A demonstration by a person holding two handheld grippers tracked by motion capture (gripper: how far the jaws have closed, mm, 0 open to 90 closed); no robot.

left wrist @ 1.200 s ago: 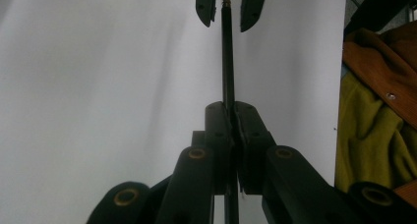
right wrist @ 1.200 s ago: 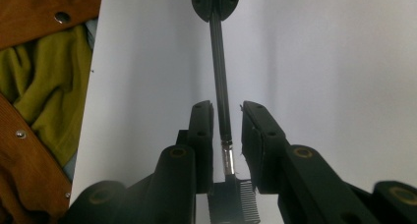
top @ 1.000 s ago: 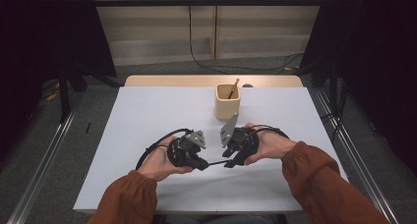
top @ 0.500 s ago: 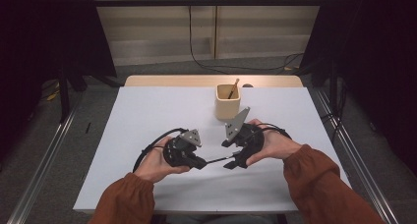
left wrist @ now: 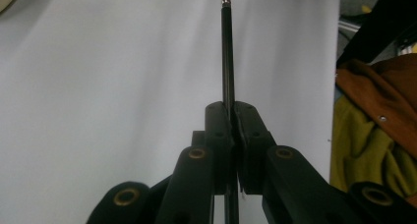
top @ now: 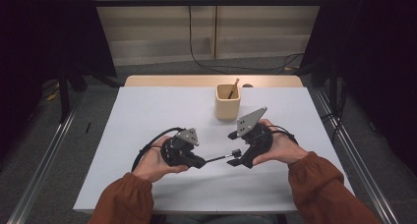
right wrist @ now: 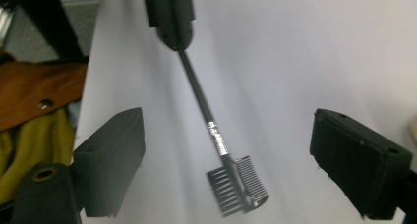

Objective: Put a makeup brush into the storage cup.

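A slim black brow comb (top: 217,158) with a metal-toothed head (right wrist: 238,187) is held level just above the white table (top: 147,111). My left gripper (top: 199,161) is shut on its handle (left wrist: 226,47), which runs straight out past the closed jaws (left wrist: 233,111). My right gripper (top: 234,145) faces it from the right. Its jaws have just been opening and now stand wide (right wrist: 231,130). The comb's head lies between them, touching neither pad. The left gripper's tip (right wrist: 173,37) shows farther off in the right gripper view.
A beige cup (top: 228,101) with a thin brush (top: 233,89) standing in it sits behind the grippers, near the table's far edge. Rust-coloured sleeves (top: 319,184) come in from the bottom. Dark frames and cables surround the table.
The right gripper's jaws have opened off the comb's head, and that hand has drawn slightly to the right and tilted up. The left hand keeps still with the handle.
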